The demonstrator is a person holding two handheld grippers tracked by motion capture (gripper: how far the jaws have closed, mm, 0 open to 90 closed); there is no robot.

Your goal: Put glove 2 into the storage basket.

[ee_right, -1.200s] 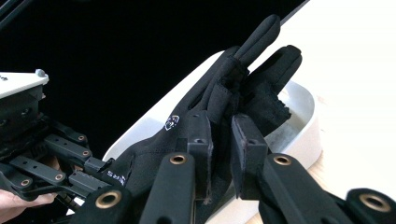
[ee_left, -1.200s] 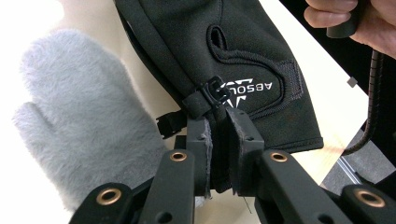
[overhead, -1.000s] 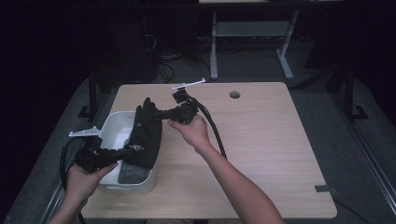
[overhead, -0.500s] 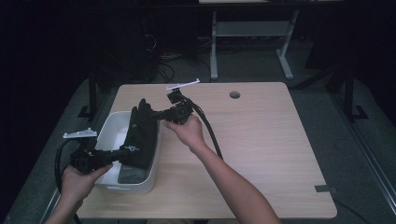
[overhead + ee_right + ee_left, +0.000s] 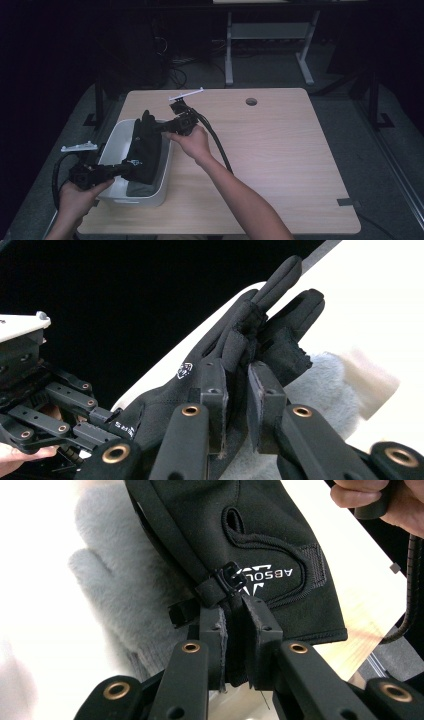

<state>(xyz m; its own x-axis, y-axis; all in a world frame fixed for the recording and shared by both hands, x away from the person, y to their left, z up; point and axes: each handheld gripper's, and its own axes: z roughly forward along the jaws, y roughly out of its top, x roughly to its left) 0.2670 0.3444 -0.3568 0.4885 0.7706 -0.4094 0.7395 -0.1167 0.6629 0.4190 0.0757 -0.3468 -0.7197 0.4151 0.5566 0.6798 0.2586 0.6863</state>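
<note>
1. You had the black glove [image 5: 145,150] stretched between both grippers, hanging over the white bin [image 5: 112,145] at the left side of the table [image 5: 280,150].
2. Your left gripper [image 5: 235,625] was clamped on the cuff end of that glove, jaws pressed shut on the fabric just below the small clip and the white lettering.
3. Your right gripper [image 5: 237,390] was pinched on the finger end, jaws closed on bunched fabric near the base of the glove's fingers, which pointed up and away from you.
4. A grey fleece glove [image 5: 115,595] lay in the bin under the black one, and I could not tell whether the two were touching.
5. The likeliest trouble, as I judged it, was the thin bite at the cuff: only the edge of the fabric sat between the left pads, so a pull from your right hand could have dragged it free.
6. If one end had slipped, the black glove would have swung from the other gripper and flopped over the bin wall.
7. Lowering it while it was still taut could have left it draped across the rim instead of lying inside.
8. The trailing cable [image 5: 215,142] by your right hand [image 5: 192,145] could have snagged the bin edge if you had swept sideways.
</note>
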